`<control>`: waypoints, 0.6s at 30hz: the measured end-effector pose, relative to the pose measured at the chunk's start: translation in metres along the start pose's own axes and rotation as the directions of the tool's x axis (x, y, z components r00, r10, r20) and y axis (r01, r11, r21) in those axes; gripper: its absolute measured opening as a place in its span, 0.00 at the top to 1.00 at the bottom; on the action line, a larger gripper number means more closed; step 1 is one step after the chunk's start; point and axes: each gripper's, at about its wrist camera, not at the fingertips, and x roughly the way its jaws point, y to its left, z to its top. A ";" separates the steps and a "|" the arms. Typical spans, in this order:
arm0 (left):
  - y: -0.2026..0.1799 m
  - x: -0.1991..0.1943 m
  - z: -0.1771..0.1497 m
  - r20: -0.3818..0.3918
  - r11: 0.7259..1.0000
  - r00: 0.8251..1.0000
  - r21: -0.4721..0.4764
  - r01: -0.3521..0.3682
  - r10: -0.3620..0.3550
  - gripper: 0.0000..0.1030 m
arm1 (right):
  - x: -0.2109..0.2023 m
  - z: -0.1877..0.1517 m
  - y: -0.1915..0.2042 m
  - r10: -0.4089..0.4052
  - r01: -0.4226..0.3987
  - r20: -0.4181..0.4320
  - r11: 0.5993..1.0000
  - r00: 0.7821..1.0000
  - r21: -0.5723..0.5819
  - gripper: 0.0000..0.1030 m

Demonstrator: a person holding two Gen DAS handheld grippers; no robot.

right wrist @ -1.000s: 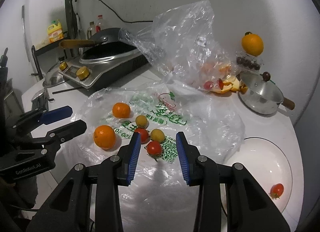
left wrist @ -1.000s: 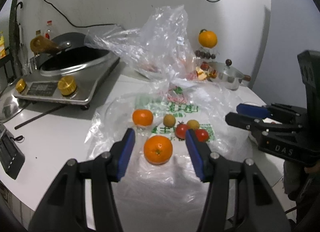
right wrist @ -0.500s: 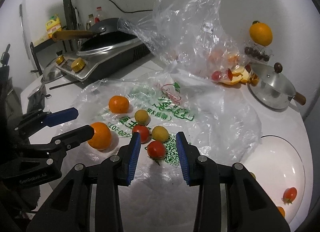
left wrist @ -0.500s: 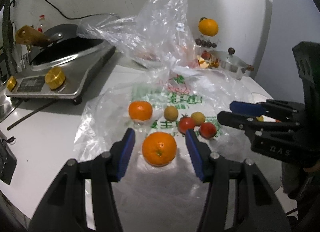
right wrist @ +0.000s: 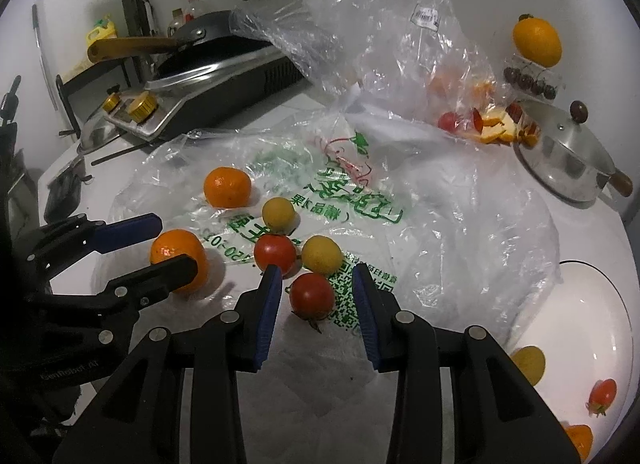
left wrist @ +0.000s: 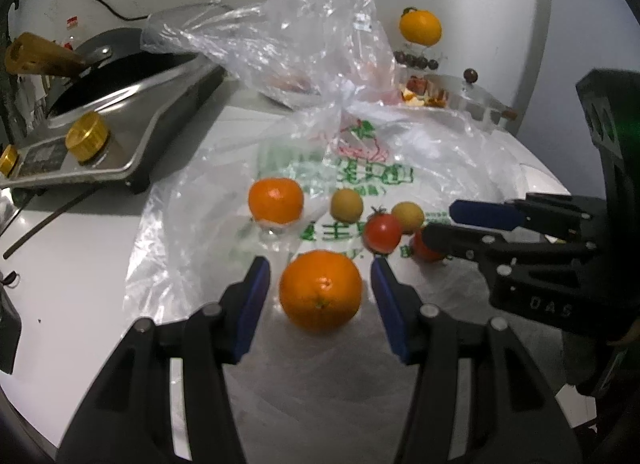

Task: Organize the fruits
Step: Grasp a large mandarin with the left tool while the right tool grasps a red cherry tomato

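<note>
Left tongs (left wrist: 318,278) stand spread around my big orange (left wrist: 320,290), not touching. Right tongs (right wrist: 316,280) stand spread around a red tomato (right wrist: 311,295).

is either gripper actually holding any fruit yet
No. The left gripper brackets the near orange and the right gripper brackets a red tomato, with gaps beside the pads.

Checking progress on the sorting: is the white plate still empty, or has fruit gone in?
Not empty. The white plate already holds a red tomato, a yellow fruit and something orange at its edge.
</note>
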 end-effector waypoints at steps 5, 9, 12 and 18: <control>-0.002 0.005 -0.001 -0.013 1.000 1.000 0.011 0.000 0.001 0.48 | 0.008 0.000 -0.001 0.006 -0.006 -0.019 1.000 1.000 0.003 0.63; -0.003 0.009 -0.003 -0.026 1.000 1.000 0.017 0.006 -0.006 0.48 | 0.012 -0.001 0.000 0.011 -0.011 -0.031 1.000 0.999 -0.003 0.63; -0.004 0.008 -0.003 -0.025 1.000 1.000 0.021 0.009 -0.009 0.49 | 0.015 -0.001 0.000 0.013 -0.014 -0.041 1.000 0.999 -0.005 0.63; -0.003 0.006 -0.003 -0.014 1.000 1.000 0.028 0.007 -0.007 0.55 | 0.020 -0.002 0.000 0.012 -0.012 -0.061 1.000 0.998 -0.010 0.63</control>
